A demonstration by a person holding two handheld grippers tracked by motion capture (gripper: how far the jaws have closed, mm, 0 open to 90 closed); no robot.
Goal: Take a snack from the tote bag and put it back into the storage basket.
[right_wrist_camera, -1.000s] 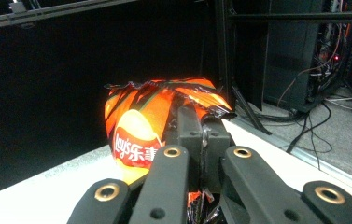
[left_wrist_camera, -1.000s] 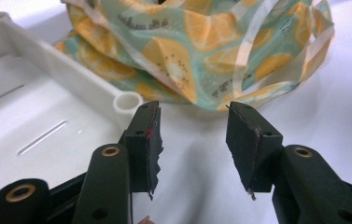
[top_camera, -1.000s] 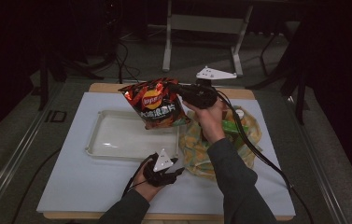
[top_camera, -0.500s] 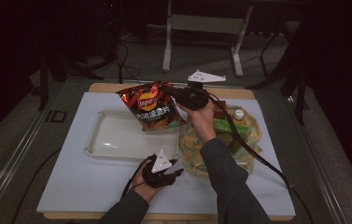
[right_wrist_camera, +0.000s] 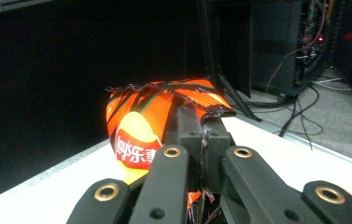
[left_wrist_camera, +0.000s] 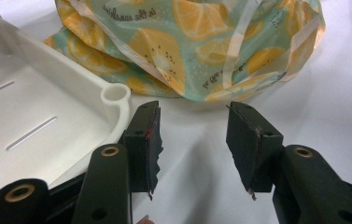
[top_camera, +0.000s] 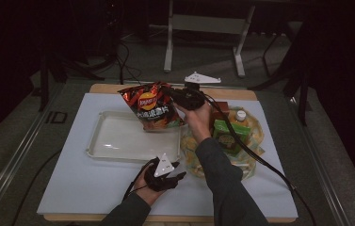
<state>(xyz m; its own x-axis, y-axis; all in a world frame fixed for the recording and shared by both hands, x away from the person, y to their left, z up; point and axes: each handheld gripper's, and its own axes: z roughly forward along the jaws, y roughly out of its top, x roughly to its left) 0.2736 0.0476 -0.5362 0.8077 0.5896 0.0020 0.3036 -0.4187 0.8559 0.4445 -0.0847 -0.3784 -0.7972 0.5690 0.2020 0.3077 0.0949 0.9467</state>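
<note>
High view, right gripper jaws clamped on chip bag above tray, left gripper jaws apart, empty

hand-held gripper: jaws clamped | holds: orange crisp bag top edge

**Where things lie around the two pairs of fingers**

The right gripper hangs above the far middle of the worktop, its fingers pinched on the top edge of the chip bag, which hangs below and left of them, over the tray's far right corner. The tray lies on the worktop, left of both grippers. The left gripper rests at the near edge; just beyond its parted fingers lies the patterned bag, with the tray's corner just left of them. A carton and a bottle sit in that bag, right of the right hand.
</note>
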